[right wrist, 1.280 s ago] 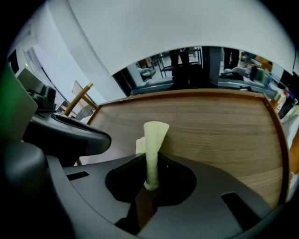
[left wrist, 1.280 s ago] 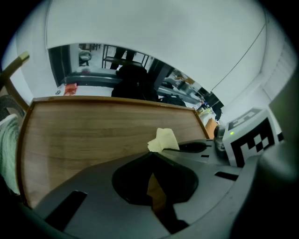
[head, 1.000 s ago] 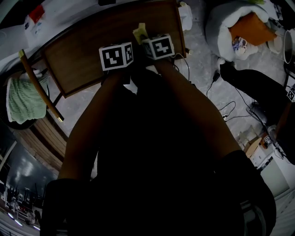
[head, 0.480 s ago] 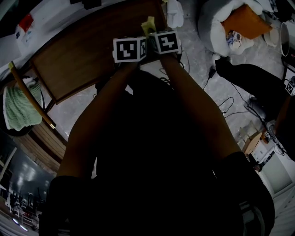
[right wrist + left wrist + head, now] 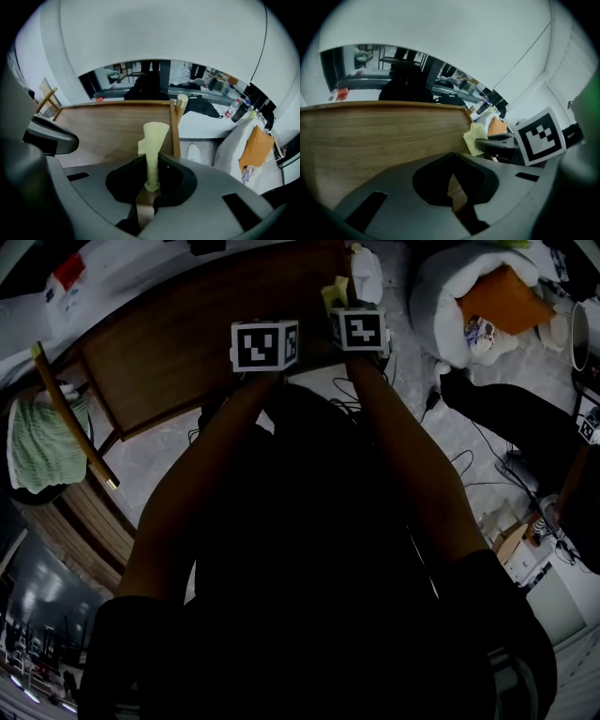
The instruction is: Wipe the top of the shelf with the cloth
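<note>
The person is holding the right gripper (image 5: 150, 187) at the right end of the shelf top (image 5: 178, 352), close to its right edge. Its jaws are clamping the pale yellow cloth (image 5: 153, 140) by one end, so the rest is sticking out ahead of them as a narrow, bunched strip rather than lying spread on the wood. The left gripper (image 5: 452, 199) is hovering just beside it over the near part of the same wooden top, and its jaws are sitting drawn together with nothing between them, so it is taking no part in the wiping. Both gripper views are looking low along the brown surface toward its far edge, which suggests that the tools are working close to the wood. Whether the cloth's free end is actually pressing on the top or hanging just clear of it is hard to tell from these angles. The wood is showing no streak, damp patch or dust line, so nothing is marking which part is already wiped. Judging by position alone, the work is sitting at the right-hand end, and the broad stretch of top running away to the left is probably what is remaining, with the cloth needing flatter contact to do much good.
</note>
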Motion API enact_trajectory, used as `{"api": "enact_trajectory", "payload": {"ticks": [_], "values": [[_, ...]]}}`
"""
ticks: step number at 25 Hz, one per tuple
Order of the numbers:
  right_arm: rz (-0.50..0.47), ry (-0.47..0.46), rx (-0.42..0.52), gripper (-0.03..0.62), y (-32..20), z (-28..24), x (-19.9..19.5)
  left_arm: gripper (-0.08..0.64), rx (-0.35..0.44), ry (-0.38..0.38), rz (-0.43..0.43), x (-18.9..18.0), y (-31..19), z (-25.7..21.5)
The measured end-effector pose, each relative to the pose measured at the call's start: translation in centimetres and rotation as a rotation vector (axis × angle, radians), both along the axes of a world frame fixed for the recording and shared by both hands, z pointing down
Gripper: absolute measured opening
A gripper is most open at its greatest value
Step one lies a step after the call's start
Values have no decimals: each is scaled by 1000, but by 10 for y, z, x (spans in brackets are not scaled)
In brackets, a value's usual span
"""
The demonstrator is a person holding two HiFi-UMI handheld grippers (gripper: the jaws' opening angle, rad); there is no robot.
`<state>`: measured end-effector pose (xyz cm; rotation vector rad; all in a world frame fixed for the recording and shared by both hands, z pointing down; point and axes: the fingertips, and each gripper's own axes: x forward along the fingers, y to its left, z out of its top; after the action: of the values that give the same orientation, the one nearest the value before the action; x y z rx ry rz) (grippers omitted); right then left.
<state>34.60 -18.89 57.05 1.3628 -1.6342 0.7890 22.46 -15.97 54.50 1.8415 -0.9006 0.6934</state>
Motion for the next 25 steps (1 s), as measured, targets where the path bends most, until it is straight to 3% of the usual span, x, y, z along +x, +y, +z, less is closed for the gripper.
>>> {"api": "enact_trajectory", "payload": {"ticks": [3, 11, 18, 25], "values": [[-8, -104, 46, 48, -3, -15, -41, 11, 17, 1, -40, -43, 2, -9], [-132, -371, 85, 48, 10, -47, -237, 11, 38, -47, -222, -218, 17, -36], [-268, -502, -8, 48, 48, -24, -415, 11, 62, -124, -283, -351, 41, -61], [-377, -532, -103, 48, 84, 17, -514, 11, 95, -149, -298, -421, 51, -81]]}}
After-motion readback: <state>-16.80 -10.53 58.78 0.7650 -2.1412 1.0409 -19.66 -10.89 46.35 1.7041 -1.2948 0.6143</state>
